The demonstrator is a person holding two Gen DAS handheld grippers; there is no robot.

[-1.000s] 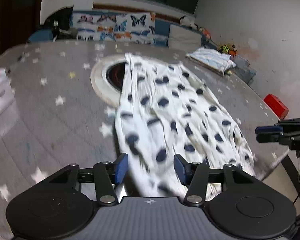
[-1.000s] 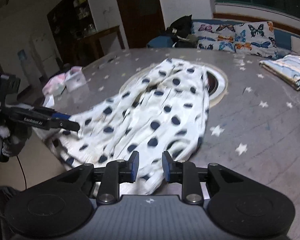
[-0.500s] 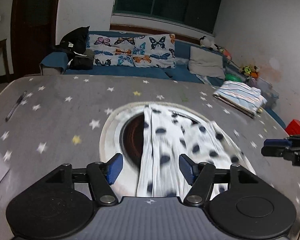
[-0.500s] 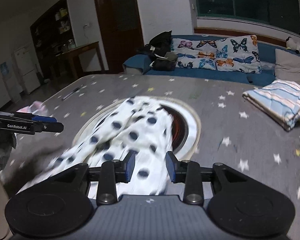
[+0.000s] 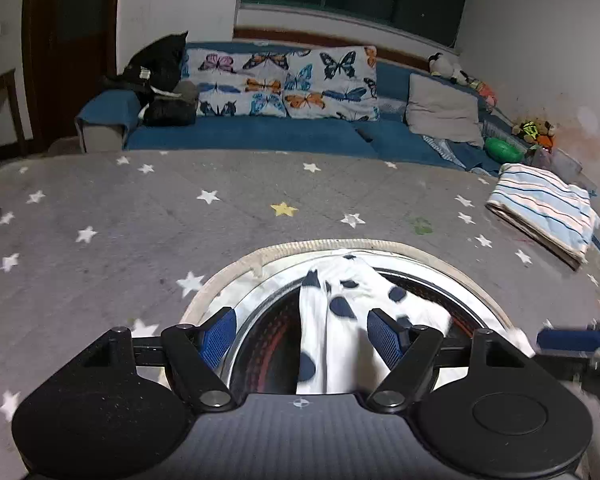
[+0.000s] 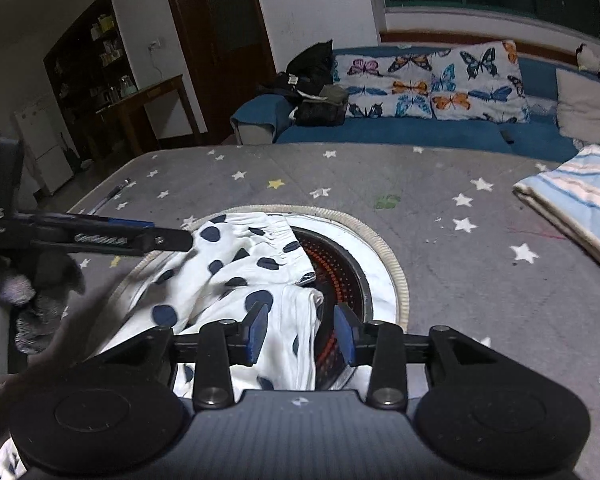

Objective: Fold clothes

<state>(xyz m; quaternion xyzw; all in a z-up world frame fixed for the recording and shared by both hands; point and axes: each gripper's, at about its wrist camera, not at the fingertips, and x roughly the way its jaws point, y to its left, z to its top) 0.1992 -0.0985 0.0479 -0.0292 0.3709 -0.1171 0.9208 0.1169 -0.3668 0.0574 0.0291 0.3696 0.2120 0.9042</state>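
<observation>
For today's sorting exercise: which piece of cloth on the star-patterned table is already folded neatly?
The blue-and-white striped cloth at the table's right edge: it lies as a flat folded stack. The white cloth with dark dots is spread loose and rumpled over the round ring.

Grey star-print table point(image 5: 148, 216), round inset point(image 6: 384, 256) at its middle (dark, with reddish dots), spotted garment point(image 6: 236, 264) draped across it, a folded striped cloth point(image 5: 544, 208) lying off at the right edge.
</observation>
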